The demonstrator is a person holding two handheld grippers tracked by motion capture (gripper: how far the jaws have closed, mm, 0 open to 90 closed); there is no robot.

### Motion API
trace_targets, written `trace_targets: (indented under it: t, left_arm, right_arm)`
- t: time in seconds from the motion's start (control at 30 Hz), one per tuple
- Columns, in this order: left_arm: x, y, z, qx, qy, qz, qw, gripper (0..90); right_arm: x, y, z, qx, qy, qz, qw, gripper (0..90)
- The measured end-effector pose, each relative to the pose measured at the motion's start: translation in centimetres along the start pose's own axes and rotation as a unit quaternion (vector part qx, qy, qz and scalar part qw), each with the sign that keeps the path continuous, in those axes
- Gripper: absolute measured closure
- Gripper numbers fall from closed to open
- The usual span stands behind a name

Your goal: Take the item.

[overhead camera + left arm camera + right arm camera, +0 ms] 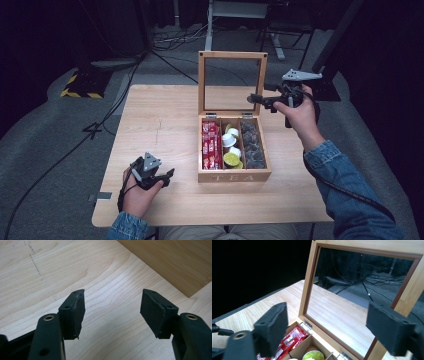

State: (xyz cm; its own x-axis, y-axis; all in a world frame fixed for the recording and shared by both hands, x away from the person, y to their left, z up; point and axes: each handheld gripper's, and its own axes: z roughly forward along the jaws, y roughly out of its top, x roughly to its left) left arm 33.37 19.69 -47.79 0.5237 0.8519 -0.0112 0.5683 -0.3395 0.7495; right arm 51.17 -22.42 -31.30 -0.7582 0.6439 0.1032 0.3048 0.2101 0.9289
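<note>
A wooden tea box point(234, 176) marked TEA sits mid-table with its glass-paned lid point(201, 82) standing upright. Inside lie red packets point(211, 145) on the left, small round cups point(231, 148) in the middle and dark bags point(252, 145) on the right. My right gripper point(255, 99) is open beside the lid's right edge; in the right gripper view its jaws straddle the lid frame point(308, 286), above the red packets point(292, 338). My left gripper point(170, 175) rests open on the table left of the box, its jaws point(112, 312) empty over bare wood, with the box side point(175, 262) ahead.
The light wooden table point(160, 125) has free room left of the box. Cables and stand feet point(87, 82) lie on the grey floor beyond the far edge. A trailing cable hangs off the person's right forearm.
</note>
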Motion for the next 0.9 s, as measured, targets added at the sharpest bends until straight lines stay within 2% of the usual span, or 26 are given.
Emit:
trace_targets:
  t: [0.13, 0.23, 0.4, 0.5, 0.57, 0.67, 0.77, 0.9]
  left_arm:
    - [0.1, -0.3, 0.1, 0.005, -0.001, -0.004, 1.0000, 36.4]
    - [0.2, -0.5, 0.0, 0.010, 0.000, -0.006, 0.9999, 36.2]
    - [0.4, -1.1, -0.1, 0.017, 0.005, -0.010, 0.9998, 35.7]
    - [0.5, -1.3, -0.1, 0.022, 0.007, -0.011, 0.9997, 35.5]
    - [0.5, -1.4, -0.1, 0.025, 0.006, -0.012, 0.9996, 35.1]
    - [0.7, -1.5, 0.1, 0.031, 0.008, -0.010, 0.9994, 34.7]
    - [0.9, -1.6, 0.3, 0.035, 0.011, -0.008, 0.9993, 34.2]
    - [1.1, -1.7, 0.4, 0.037, 0.012, -0.006, 0.9992, 33.1]
  right_arm:
    - [1.0, -0.6, 0.1, 0.006, 0.015, 0.003, 0.9999, 20.2]
    - [1.8, -0.9, 0.4, 0.014, 0.031, 0.003, 0.9994, 26.1]
    - [2.9, -1.7, 1.1, 0.045, 0.045, -0.016, 0.9978, 36.6]
    - [3.7, -2.3, 1.8, 0.057, 0.057, -0.013, 0.9966, 41.2]
    - [4.3, -2.7, 2.4, 0.065, 0.062, -0.014, 0.9958, 42.3]
    - [5.1, -3.4, 3.1, 0.086, 0.058, -0.033, 0.9941, 43.3]
    - [6.0, -3.9, 3.8, 0.093, 0.069, -0.033, 0.9927, 44.3]
    - [7.1, -4.6, 4.7, 0.102, 0.067, -0.053, 0.9912, 43.9]
